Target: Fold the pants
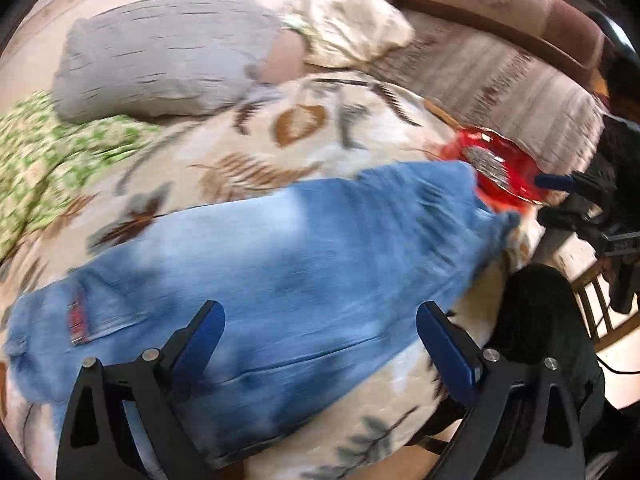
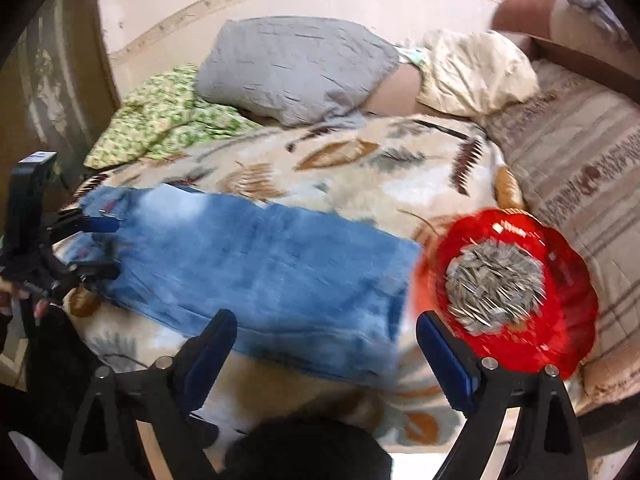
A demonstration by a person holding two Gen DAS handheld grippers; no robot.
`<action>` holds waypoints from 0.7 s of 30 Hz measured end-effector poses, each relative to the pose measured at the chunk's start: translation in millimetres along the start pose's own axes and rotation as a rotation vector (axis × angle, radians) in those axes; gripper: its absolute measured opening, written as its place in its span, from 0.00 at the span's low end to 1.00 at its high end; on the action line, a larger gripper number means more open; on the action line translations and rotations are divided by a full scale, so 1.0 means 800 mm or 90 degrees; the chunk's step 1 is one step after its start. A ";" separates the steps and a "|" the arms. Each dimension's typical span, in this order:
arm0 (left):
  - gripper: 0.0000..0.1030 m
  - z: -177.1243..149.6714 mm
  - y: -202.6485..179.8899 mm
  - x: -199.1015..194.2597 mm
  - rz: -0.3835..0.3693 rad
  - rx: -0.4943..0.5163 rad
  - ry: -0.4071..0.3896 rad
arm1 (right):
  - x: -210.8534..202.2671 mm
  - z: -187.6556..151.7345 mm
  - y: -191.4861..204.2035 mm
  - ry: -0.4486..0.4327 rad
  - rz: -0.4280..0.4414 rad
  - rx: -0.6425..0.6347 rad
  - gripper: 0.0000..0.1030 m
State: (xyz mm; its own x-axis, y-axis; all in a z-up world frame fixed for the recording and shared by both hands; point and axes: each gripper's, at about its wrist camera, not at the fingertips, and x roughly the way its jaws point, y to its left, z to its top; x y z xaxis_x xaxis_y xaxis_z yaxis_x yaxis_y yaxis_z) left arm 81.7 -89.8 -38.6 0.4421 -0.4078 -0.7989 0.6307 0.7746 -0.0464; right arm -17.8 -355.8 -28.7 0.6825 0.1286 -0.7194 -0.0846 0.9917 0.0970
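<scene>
Light blue jeans (image 1: 288, 256) lie folded into a long flat strip across a leaf-patterned blanket (image 1: 248, 148) on a bed. My left gripper (image 1: 320, 312) hovers open over the near edge of the jeans, with nothing between its blue pads. From the right wrist view the jeans (image 2: 248, 264) stretch leftward, and my left gripper (image 2: 102, 248) stands open at their far left end, by the waist. My right gripper (image 2: 326, 320) is open above the near right corner of the jeans and holds nothing. It also shows at the right edge of the left wrist view as right gripper (image 1: 556, 198).
A red bowl (image 2: 560, 320) of sunflower seeds sits on the blanket right beside the jeans' right end. A grey pillow (image 2: 296, 68), a green patterned cloth (image 2: 160, 120) and a cream pillow (image 2: 476, 76) lie further back. A striped cover (image 2: 580, 184) lies right; a dark-clothed knee (image 1: 540, 320) is near.
</scene>
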 end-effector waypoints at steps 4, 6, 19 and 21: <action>0.94 -0.019 0.049 -0.032 0.050 -0.042 -0.007 | 0.018 0.022 0.056 -0.006 0.048 -0.049 0.90; 0.94 -0.036 0.079 -0.052 0.075 -0.068 -0.012 | 0.034 0.035 0.094 -0.007 0.082 -0.074 0.90; 0.94 -0.170 0.247 -0.139 0.197 -0.289 -0.013 | 0.125 0.057 0.306 0.009 0.227 -0.245 0.90; 0.94 -0.169 0.260 -0.140 0.193 -0.294 -0.025 | 0.133 0.058 0.318 0.012 0.221 -0.257 0.90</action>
State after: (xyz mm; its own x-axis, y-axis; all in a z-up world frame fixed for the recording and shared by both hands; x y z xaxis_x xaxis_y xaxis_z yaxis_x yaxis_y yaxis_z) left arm 77.2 182.7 -39.9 0.5893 -0.1444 -0.7949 0.1301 0.9880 -0.0830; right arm 66.9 -90.0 -48.2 0.5516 0.4465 -0.7045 -0.5784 0.8133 0.0626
